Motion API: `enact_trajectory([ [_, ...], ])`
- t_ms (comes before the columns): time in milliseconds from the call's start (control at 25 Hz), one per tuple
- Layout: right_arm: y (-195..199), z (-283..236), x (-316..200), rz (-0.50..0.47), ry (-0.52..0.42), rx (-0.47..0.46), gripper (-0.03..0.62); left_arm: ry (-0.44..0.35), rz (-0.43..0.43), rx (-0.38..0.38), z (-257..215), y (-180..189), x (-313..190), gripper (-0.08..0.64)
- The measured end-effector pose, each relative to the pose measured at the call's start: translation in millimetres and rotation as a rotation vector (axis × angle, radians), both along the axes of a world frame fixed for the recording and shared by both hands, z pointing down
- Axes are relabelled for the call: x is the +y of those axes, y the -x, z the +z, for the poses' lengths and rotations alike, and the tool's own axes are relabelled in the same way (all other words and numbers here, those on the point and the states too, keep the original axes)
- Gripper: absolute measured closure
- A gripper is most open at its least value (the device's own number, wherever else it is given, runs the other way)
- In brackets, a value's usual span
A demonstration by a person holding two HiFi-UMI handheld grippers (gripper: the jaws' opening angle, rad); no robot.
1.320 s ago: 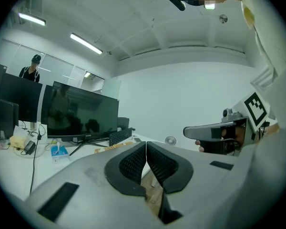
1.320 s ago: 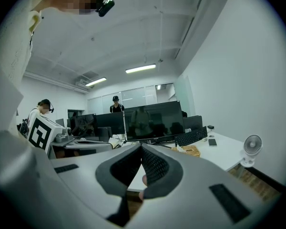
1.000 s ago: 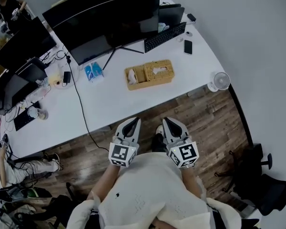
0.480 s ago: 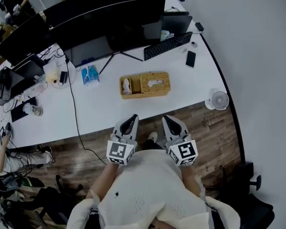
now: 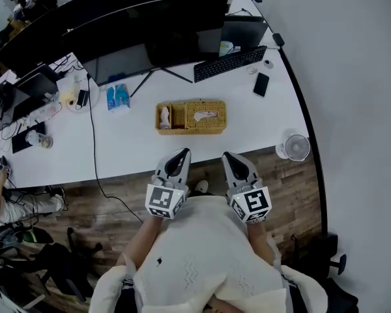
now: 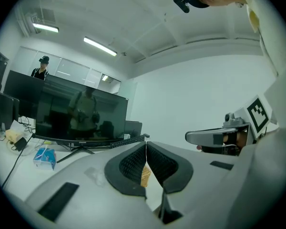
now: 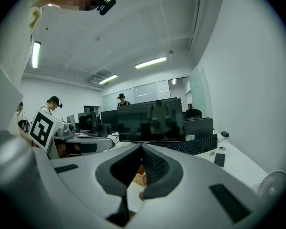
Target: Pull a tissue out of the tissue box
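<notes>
Your left gripper (image 5: 180, 154) has its jaws pressed together on nothing, the tissue box (image 5: 208, 118) sits on the table (image 5: 130, 147) at 12 o'clock, well apart from both tools, and your right gripper (image 5: 229, 155) is closed and empty too. Reach in with closed jaws and you could poke the tissue (image 5: 204, 115) down the hole, and a fast pull could lift the light box. The tissue looks tiny, and in both gripper views the jaws hide most of the box.
</notes>
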State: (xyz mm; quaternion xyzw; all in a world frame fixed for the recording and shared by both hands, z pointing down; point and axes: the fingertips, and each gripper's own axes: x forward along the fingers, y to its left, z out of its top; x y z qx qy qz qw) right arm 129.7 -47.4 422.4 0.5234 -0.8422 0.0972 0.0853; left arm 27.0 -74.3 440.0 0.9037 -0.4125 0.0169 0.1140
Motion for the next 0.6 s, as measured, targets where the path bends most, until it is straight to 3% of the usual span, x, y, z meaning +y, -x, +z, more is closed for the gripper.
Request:
enact_trajectory([
  [600,-15.8,9.9,-10.0,-0.087,0.024,0.009,0.591,0.027,-0.070,-0.002,11.6,-15.7,-15.2,0.546],
])
